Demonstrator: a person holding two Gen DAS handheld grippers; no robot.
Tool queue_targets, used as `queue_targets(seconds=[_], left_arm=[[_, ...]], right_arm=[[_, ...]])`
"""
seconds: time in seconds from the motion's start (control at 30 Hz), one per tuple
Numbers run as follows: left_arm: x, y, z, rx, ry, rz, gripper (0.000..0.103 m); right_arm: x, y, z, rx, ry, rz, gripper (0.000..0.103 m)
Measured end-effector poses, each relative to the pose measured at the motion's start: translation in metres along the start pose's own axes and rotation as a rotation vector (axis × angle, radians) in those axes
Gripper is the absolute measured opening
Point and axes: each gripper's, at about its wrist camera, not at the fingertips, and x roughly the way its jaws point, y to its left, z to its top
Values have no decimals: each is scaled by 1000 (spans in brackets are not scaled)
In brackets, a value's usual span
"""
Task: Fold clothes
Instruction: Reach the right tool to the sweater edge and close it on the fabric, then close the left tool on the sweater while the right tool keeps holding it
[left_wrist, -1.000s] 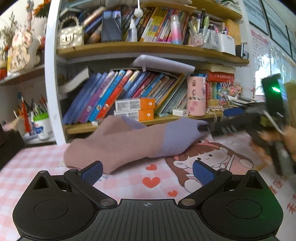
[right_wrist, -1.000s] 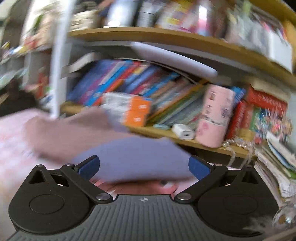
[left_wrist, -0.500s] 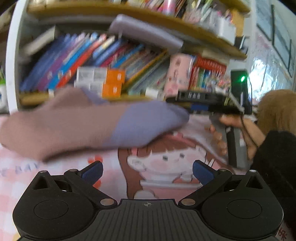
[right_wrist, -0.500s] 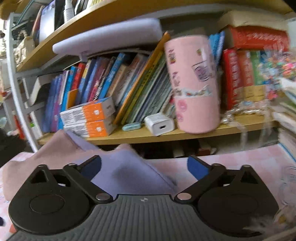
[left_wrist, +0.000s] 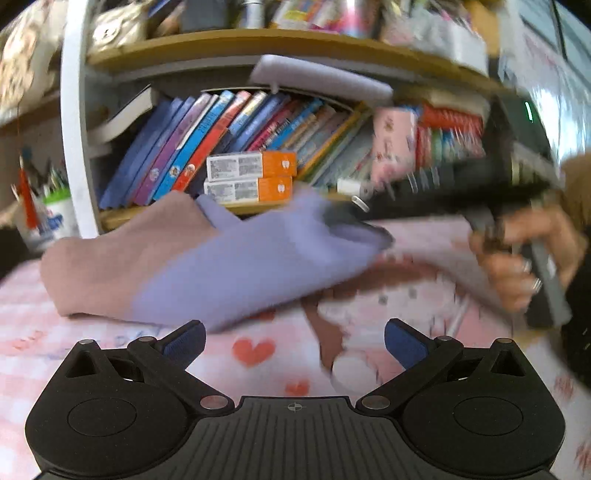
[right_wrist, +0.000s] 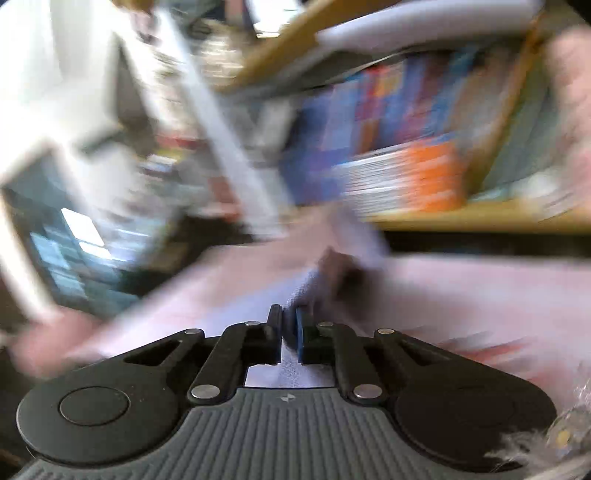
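Two-tone garment (left_wrist: 207, 258) (dusty pink at left, lavender at right) lying across pink gingham tablecloth (left_wrist: 258, 354), in front of bookshelf (left_wrist: 221, 210) with slanted books (left_wrist: 207, 144) and two orange-and-white boxes (left_wrist: 251, 177).

Left gripper (left_wrist: 293, 341): fingers spread wide, blue pads (left_wrist: 184, 338) clear of cloth; nothing between them but tablecloth. Garment's near lavender edge just beyond left pad, apart from it.

Right gripper (right_wrist: 289, 325): jaws just closed, now nearly together, a thin fold of lavender fabric pinched between them (right wrist view heavily blurred, cloth bunched just past the tips). From left wrist view, same gripper (left_wrist: 354, 218) reaching in from the right, clamped on the garment's lavender end, that end raised off the table. Person's hand (left_wrist: 517, 258) wrapped round its grip, rings on fingers.
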Motion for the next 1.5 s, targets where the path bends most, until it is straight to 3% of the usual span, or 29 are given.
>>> queue_targets(seconds=[0.03,0.13,0.23,0.33,0.5,0.63,0.73,0.8,1.0,1.27,1.33,1.5], left_arm=[[-6,-3,-4,33,10,13,103],[-25,-5,-15,87,22,87,103],[-31,0,-29,13,76,121,103],[-30,1,-35,0,129,117,103],[-45,3,-27,-5,46,182,103],[-38,-1,-15,73,-1,246,103],[-31,-5,-11,139,-34,295,103],[-25,-7,-9,179,-53,327,103],[-7,2,-6,218,-30,398,103],[14,9,-17,209,46,394,103],[12,9,-16,203,34,400,102],[8,14,-10,196,12,426,101]], right_arm=[[7,10,-5,41,9,100,7],[29,49,-22,75,70,253,7],[43,76,-30,117,104,407,3],[42,104,-26,38,99,419,4],[26,73,-12,120,4,319,10],[26,33,-11,267,-30,206,12],[30,13,-16,321,-7,112,29],[29,5,-22,335,9,69,34],[26,4,-29,316,23,31,43],[34,13,-30,202,54,-113,46],[35,17,-30,157,70,-159,46],[34,26,-29,51,62,-221,59]])
